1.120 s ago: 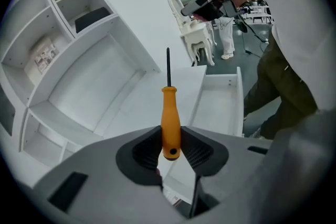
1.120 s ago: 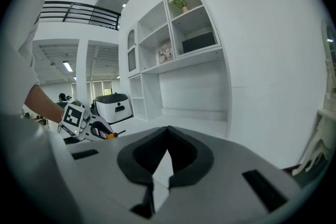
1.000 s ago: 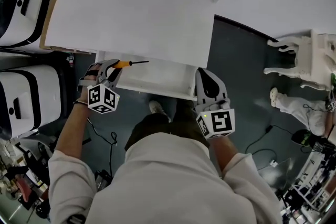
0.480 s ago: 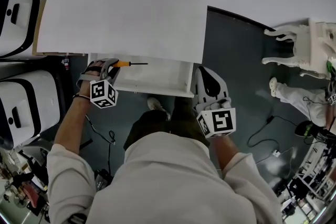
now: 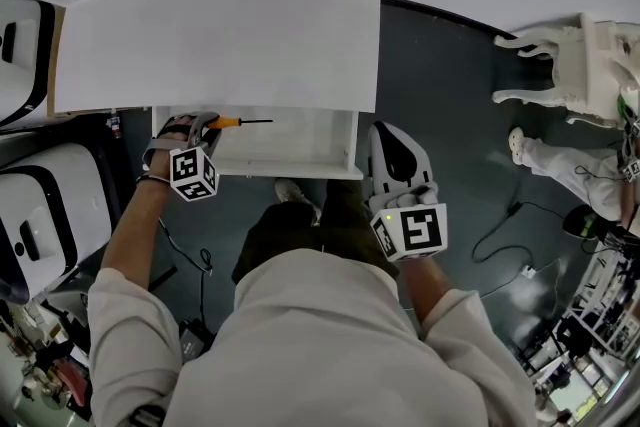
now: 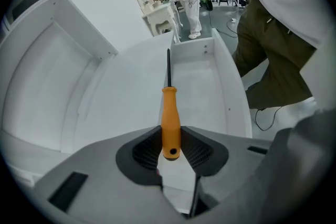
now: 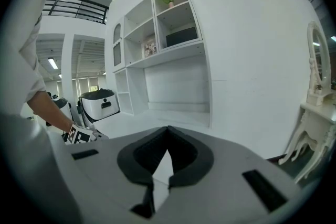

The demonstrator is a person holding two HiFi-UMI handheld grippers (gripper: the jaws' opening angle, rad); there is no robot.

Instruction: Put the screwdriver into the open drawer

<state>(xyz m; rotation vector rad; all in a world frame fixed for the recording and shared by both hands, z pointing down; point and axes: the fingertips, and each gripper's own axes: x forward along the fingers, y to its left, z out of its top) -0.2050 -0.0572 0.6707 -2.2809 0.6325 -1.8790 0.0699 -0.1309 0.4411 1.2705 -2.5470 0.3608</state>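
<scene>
A: Where is the screwdriver?

B: Your left hand-held gripper has it at left of centre in the head view. The jaws pinch the butt end of the orange handle. The screwdriver lies level, with its black shaft pointing toward the right of the frame over the left end of the open white drawer. That drawer sticks out below the near edge of the white worktop.

A: And my other hand?

B: Your right hand-held gripper sits just right of the drawer's right end. Its jaws are pressed together with nothing between them. Whether it touches the drawer I cannot tell.
</scene>
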